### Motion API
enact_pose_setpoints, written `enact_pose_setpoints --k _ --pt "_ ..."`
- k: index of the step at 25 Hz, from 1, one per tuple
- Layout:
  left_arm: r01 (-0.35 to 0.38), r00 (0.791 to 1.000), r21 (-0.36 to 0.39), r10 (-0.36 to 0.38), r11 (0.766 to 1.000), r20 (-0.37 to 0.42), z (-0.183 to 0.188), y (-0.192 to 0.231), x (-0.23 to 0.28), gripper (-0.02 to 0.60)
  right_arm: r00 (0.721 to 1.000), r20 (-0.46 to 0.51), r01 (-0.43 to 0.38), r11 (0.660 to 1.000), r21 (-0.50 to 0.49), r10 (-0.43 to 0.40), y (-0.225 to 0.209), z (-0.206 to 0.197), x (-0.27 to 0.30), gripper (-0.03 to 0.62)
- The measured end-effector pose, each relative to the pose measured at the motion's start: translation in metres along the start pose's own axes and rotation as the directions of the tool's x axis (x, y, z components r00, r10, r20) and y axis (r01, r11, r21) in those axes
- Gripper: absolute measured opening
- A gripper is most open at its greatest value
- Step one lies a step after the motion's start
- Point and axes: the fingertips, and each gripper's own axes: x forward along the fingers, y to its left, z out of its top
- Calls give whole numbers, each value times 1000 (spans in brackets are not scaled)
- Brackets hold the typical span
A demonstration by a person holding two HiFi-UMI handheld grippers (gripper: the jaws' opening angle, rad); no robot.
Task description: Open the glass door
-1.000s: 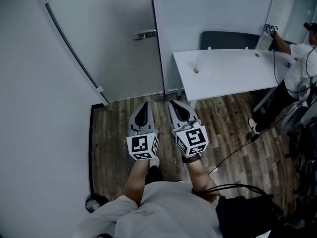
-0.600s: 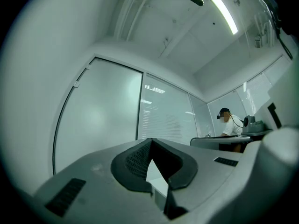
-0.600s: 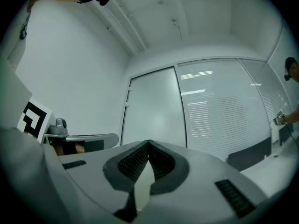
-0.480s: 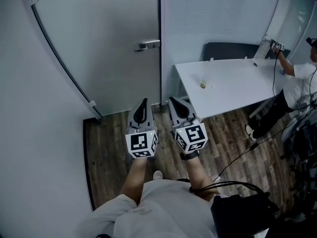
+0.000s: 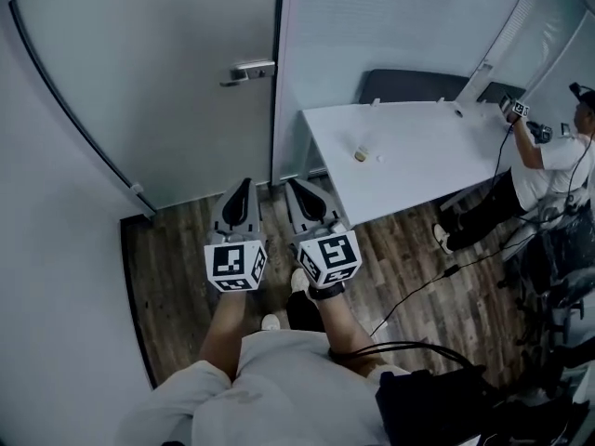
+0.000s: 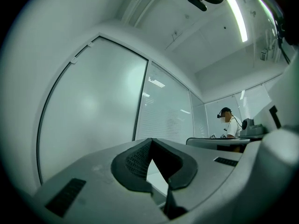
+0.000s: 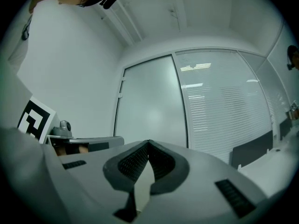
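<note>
Glass door (image 5: 177, 91): frosted and closed against its frame. It stands straight ahead of both hand-held grippers and clear of them, with a strip of wooden floor (image 5: 177, 258) between.
Door handle (image 5: 246, 70): a metal lever at the door's right edge. In the head view it sits beyond the jaw tips, roughly in line with the left one, and neither tool touches it.
Left hand-held gripper (image 5: 239, 183): jaws pressed together with nothing between the pads. In its own view the tips aim near the dark line where the door meets the partition.
Right hand-held gripper (image 5: 291, 185): jaws pressed together and empty. It is just beside the left one, tips about level with it, and its own view looks onto the door panel.
Glass partition (image 5: 390, 26): fitted with blinds, it adjoins the door on the right.
Desk (image 5: 428, 156): white, standing near the right tool on its right, with a small object (image 5: 360, 155) on top.
Person (image 5: 558, 161): at the desk's far end, well apart from the door.
</note>
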Motion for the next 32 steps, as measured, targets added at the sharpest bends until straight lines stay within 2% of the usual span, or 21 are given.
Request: enact_pose_setpoints --k 4,10,18,25,32 --pt "2 1000 -26 -2 1000 -18 -17 -3 34 -9 1000 -4 -5 999 34 5 -32 -14 21 2" --pt "-19 1000 10 19 1000 7 -15 6 105 -9 999 24 -44 998 34 43 -83 -6 77 2" --pt "-61 998 19 60 998 10 -29 11 181 -9 997 31 -72 997 36 71 -148 -8 129 2" --pt "-106 994 36 107 994 -8 -44 12 219 -9 995 20 -103 994 47 102 -183 -21 152 2" --pt "-98 994 69 101 993 -49 -61 37 255 -9 991 -4 -130 989 68 130 -198 -40 195 2"
